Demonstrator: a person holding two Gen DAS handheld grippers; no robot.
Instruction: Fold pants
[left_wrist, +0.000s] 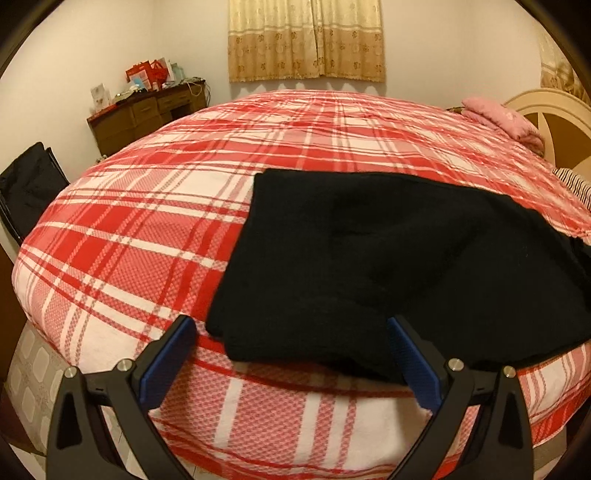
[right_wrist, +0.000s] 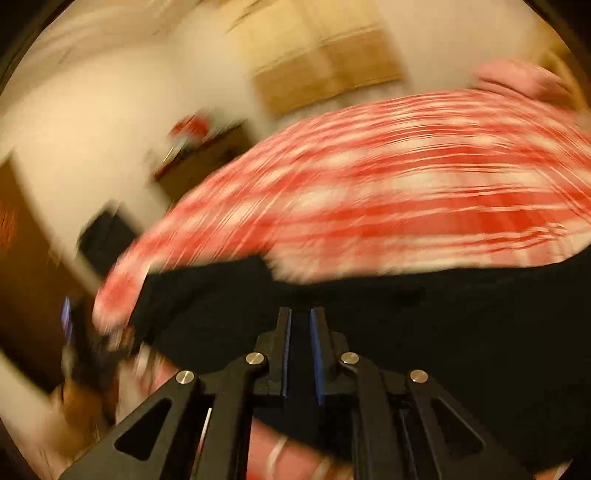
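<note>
Black pants (left_wrist: 369, 258) lie in a folded heap on the near right part of a bed with a red and white plaid sheet (left_wrist: 147, 240). My left gripper (left_wrist: 291, 325) is open wide at the bed's near edge, its blue pads (left_wrist: 177, 354) either side of the pants' near left corner and not touching it. The right wrist view is badly blurred. There my right gripper (right_wrist: 301, 312) is nearly closed, with dark cloth of the pants (right_wrist: 443, 332) between its pads and running under the fingers. The plaid sheet (right_wrist: 406, 184) lies beyond.
A wooden desk (left_wrist: 147, 114) with clutter stands at the back left wall. A black bag (left_wrist: 26, 184) sits left of the bed. A pink blanket (left_wrist: 502, 118) and a cream headboard (left_wrist: 554, 122) are at the right. A curtain (left_wrist: 306, 40) hangs behind.
</note>
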